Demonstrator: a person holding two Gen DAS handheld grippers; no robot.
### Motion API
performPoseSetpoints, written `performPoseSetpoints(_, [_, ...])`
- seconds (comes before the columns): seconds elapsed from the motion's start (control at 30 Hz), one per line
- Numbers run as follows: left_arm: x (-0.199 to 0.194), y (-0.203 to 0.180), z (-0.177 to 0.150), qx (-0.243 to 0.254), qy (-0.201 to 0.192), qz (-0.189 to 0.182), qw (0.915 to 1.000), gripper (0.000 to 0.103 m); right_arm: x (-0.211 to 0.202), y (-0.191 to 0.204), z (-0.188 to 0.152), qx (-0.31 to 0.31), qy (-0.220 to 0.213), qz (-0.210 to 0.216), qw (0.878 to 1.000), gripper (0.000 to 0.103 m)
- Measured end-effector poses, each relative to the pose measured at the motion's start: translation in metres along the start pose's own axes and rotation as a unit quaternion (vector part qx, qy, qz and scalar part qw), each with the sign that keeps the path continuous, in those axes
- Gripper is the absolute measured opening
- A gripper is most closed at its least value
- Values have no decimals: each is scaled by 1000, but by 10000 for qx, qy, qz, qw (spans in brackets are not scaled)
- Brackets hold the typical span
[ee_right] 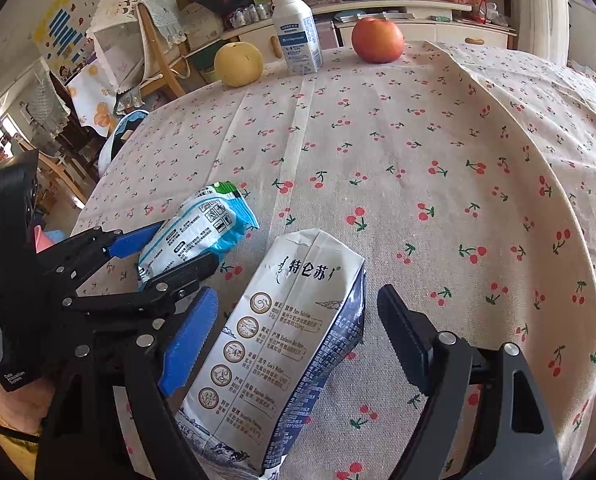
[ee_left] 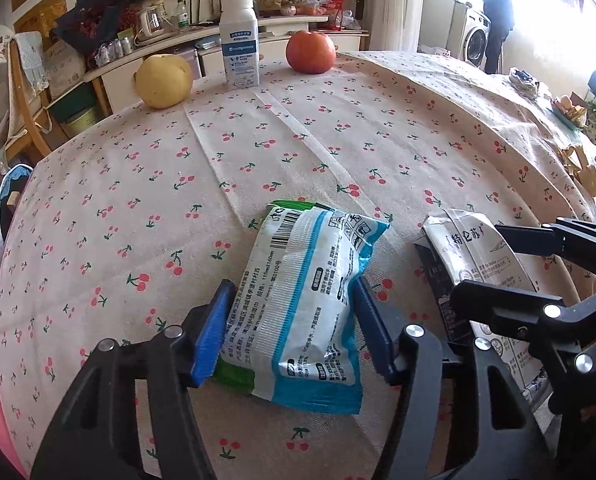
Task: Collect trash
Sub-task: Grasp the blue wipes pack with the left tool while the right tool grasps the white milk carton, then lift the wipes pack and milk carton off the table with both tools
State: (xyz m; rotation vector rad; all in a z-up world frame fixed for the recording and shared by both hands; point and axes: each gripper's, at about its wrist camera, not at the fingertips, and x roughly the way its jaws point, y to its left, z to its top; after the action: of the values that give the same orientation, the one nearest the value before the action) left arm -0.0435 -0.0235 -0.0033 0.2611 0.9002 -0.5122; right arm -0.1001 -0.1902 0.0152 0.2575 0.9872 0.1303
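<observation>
A blue-and-white wipes packet [ee_left: 305, 304] lies on the cherry-print tablecloth [ee_left: 138, 200]. My left gripper [ee_left: 294, 332] straddles it, both blue pads touching its sides; it also shows in the right wrist view [ee_right: 170, 248] around the packet [ee_right: 194, 232]. A crushed white-and-navy milk carton [ee_right: 282, 344] lies flat between the fingers of my right gripper [ee_right: 298, 328], which is open, with a gap on the right side. The carton [ee_left: 469, 256] and right gripper [ee_left: 509, 264] show at the right of the left wrist view.
At the table's far edge stand a yellow pear [ee_left: 164, 82], a white bottle [ee_left: 240, 42] and a red-orange fruit [ee_left: 309, 52]. Behind are a shelf unit [ee_left: 258, 36], a wooden chair [ee_left: 26, 92] and clutter. The cloth is folded at right [ee_left: 497, 100].
</observation>
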Motion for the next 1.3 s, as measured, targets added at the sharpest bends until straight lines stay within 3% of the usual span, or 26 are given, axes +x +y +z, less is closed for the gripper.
performPoseSetpoints(0.27, [-12,24,-4,-711,-115,17,9974,48,3,13,-4,-279,3,-69,9996,82])
performPoseSetpoints(0.53, [-25,47,-8,-1268,-252,106,9916,42,15,37,-13,-1001,4,-502,9937,84])
performPoseSetpoints(0.57, [-26,47,-9,-1281,-260,112,9914,42,16,40,-15,-1105,-11,-575,9922,83])
performPoseSetpoints(0.63, [-27,48,-9,-1289,-275,102,9912,41,17,44,-15,-1285,-54,-665,9895,71])
performPoseSetpoints(0.9, [-35,53,-16,-1323,-220,97,9909,40,14,53,-14,-1560,-256,-567,9858,65])
performPoseSetpoints(1.0, [-32,52,-16,-1260,-173,112,9918,45,9,59,-14,-1740,-416,-593,9821,65])
performPoseSetpoints(1.13, [-24,48,-16,-1107,-60,120,9938,68,8,56,-10,-1708,-474,-605,9823,64])
performPoseSetpoints(1.3, [-10,45,-11,-986,34,215,9949,66,8,51,-7,-1563,-452,-487,9855,64])
